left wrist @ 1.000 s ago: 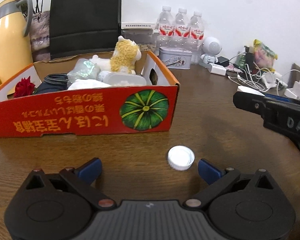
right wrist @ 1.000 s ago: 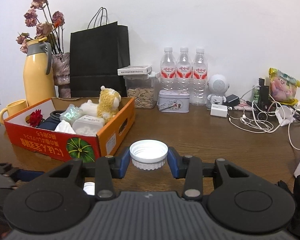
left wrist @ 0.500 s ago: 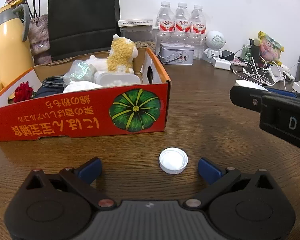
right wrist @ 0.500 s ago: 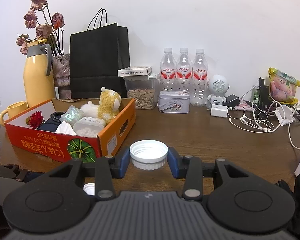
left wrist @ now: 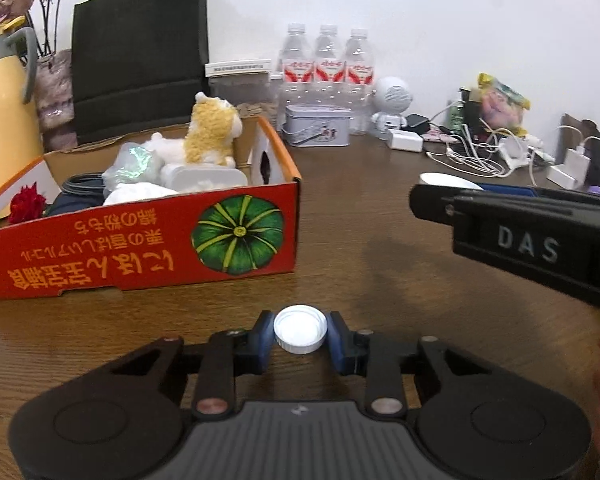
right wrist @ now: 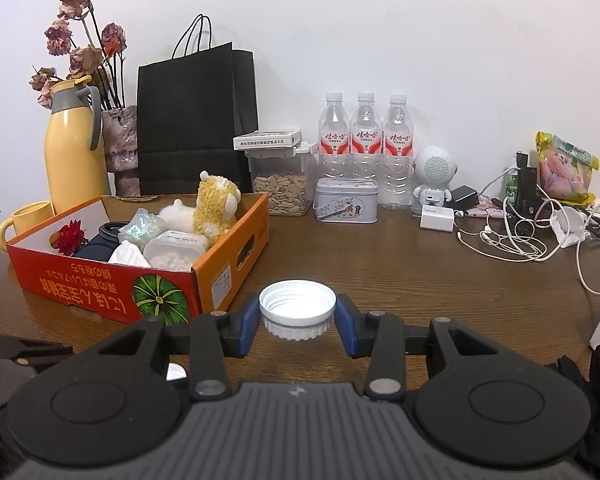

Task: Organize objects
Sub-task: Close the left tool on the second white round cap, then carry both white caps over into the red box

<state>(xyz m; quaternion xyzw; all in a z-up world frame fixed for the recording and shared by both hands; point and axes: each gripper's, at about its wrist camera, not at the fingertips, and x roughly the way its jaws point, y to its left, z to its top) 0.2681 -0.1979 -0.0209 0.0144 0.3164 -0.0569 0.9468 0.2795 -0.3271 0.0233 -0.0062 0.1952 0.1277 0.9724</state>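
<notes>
Small white plastic cap [left wrist: 300, 334], low in the middle of the left view, is pinched by the left gripper [left wrist: 300, 338] on the brown wooden table [left wrist: 380, 248]. Bigger white ridged lid [right wrist: 297, 314] is squeezed by the right gripper [right wrist: 297, 320], low in the middle of the right view.

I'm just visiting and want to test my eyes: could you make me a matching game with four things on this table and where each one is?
Things:
1. small white cap
2. wide white lid
3. plush toy
4. water bottles

Places:
A. in the orange box
B. by the back wall
C. between the left gripper fingers
D. between the right gripper fingers

Pairs: 1-C, 2-D, 3-A, 4-B
</notes>
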